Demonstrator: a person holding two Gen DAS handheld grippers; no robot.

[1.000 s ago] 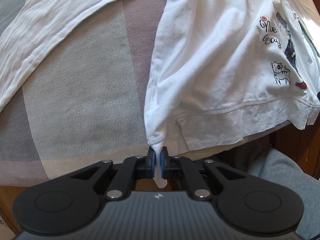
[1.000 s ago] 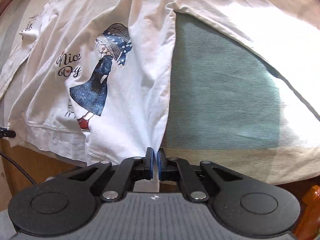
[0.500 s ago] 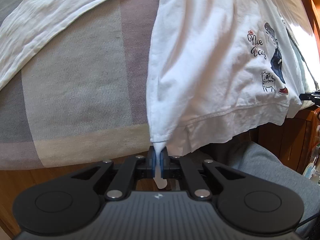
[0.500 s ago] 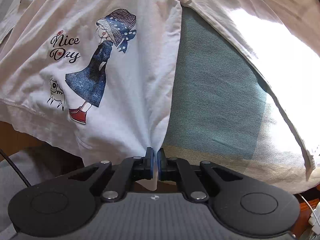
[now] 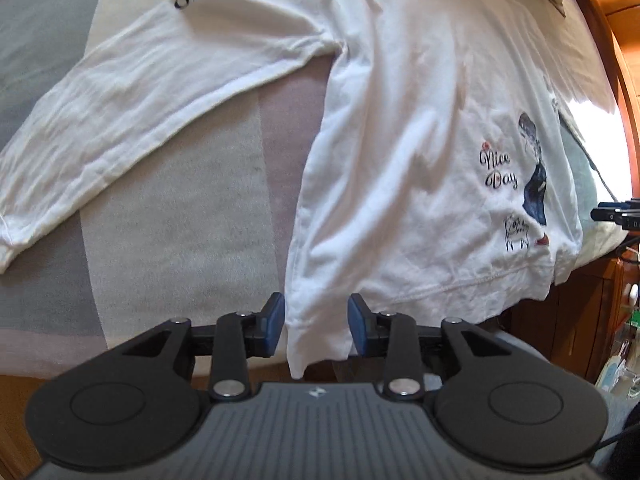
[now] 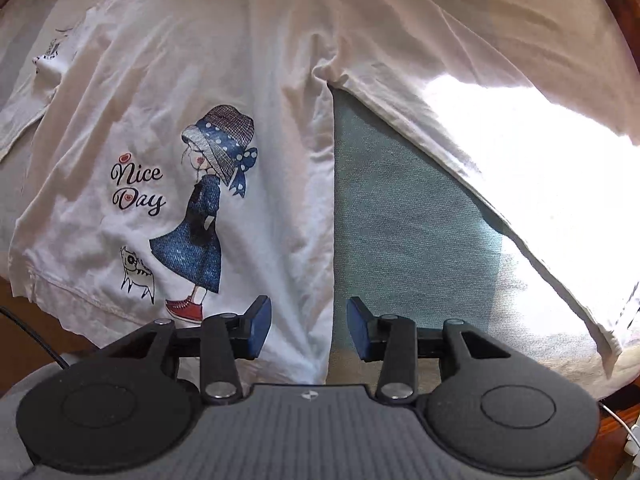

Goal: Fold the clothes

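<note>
The white long-sleeved shirt (image 5: 400, 128) lay print-up, spread flat on the bed (image 5: 180, 216), sleeves angled outward, hem overhanging the near edge. Left hand-held gripper (image 5: 316, 322) and right hand-held gripper (image 6: 309, 326) each straddled a hem corner with pads apart, gripping nothing, presumably positioned to square the garment.

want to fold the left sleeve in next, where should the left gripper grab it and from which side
Grip the left sleeve near its cuff end, the free tip lying flat on the bedcover. Come from the near bed edge, with the left gripper, now open, straddling the cuff's edge. The sleeve angles away from the shirt, so lifting its far end probably swings it across the body.
</note>
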